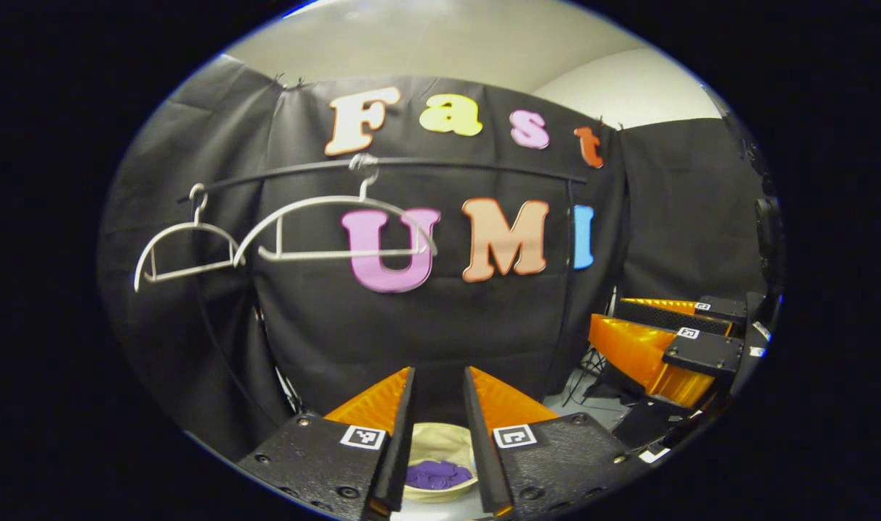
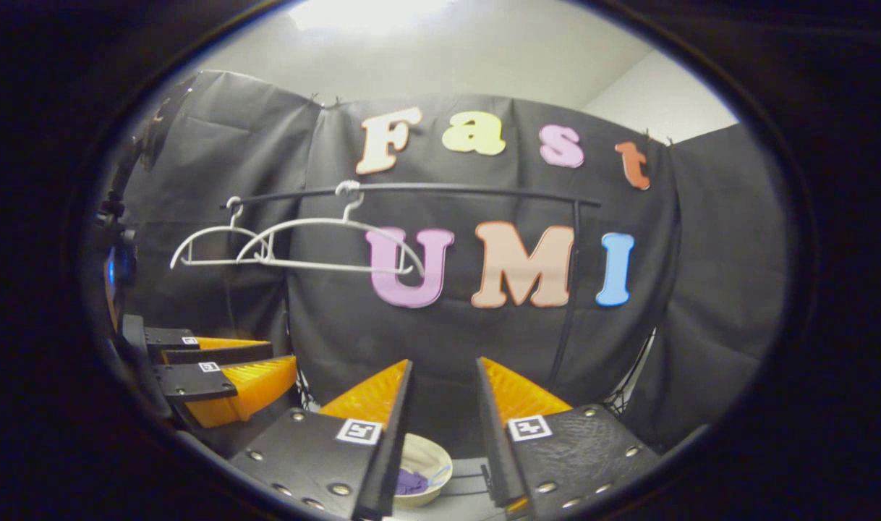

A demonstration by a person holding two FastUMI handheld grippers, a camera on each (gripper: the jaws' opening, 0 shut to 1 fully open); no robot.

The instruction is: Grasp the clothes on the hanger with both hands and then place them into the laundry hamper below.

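Clothes (image 1: 437, 474), one purple bundle by my count, lie inside the laundry hamper (image 1: 440, 440), a single pale round basket that sits low and straight ahead of my left tool (image 1: 439, 405), framed in the gap between its two fingers. In the right gripper view the same clothes (image 2: 410, 481) and hamper (image 2: 430, 456) sit below and just ahead of my right tool (image 2: 442, 394), partly hidden behind its left finger.

Both tools have their fingers standing apart with nothing between them. From the left gripper view I see the right tool (image 1: 668, 340) off to my right side, near and slightly ahead, its fingers parted too. From the right gripper view the left tool (image 2: 220, 365) sits off to the left at about the same height.

Up and ahead of both tools runs one dark rail (image 1: 382, 168) across the booth wall. Two white hangers hang from it, both bare: the nearer hanger (image 1: 337, 228) up and a little left of the left tool, and the second hanger (image 1: 187, 250) farther left beside it, the two overlapping at their tips.
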